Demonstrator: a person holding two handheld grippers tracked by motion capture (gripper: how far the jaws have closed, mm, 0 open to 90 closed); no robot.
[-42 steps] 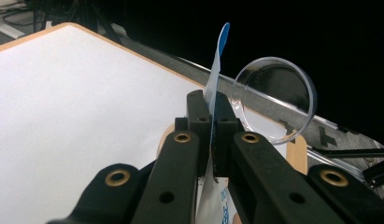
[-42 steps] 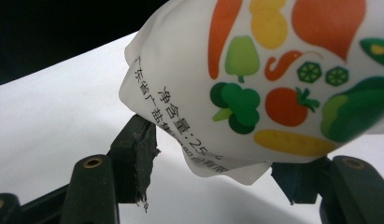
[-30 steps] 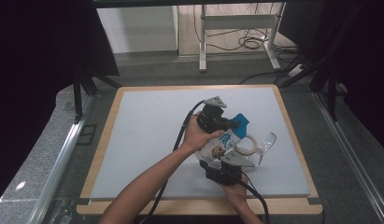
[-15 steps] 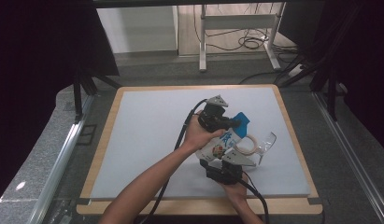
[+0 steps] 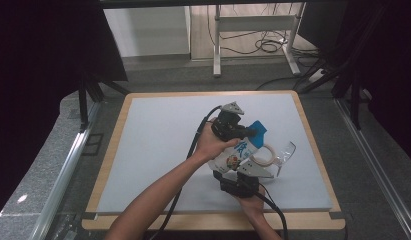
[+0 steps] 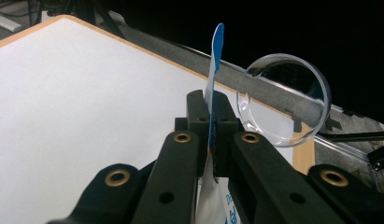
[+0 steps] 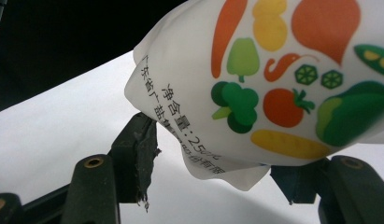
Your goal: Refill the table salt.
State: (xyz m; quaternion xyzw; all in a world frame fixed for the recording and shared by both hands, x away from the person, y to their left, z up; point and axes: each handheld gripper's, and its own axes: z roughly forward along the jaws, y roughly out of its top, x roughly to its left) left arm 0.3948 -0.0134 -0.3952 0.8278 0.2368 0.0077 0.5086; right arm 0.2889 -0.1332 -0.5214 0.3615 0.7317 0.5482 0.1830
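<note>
We pinch the pouch (image 5: pixel 236 156) top in our left gripper (image 6: pixel 209 109), its base between our right gripper (image 7: pixel 213 179) jaws; tilting further could spill contents past the glass (image 6: pixel 284 99).

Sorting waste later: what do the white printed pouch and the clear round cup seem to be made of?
White printed pouch: likely soft plastic film, slightly glossy; it creases and sags between the jaws. Clear round cup: probably thin rigid plastic, though glass cannot be ruled out; it is see-through with bright rim highlights.
</note>
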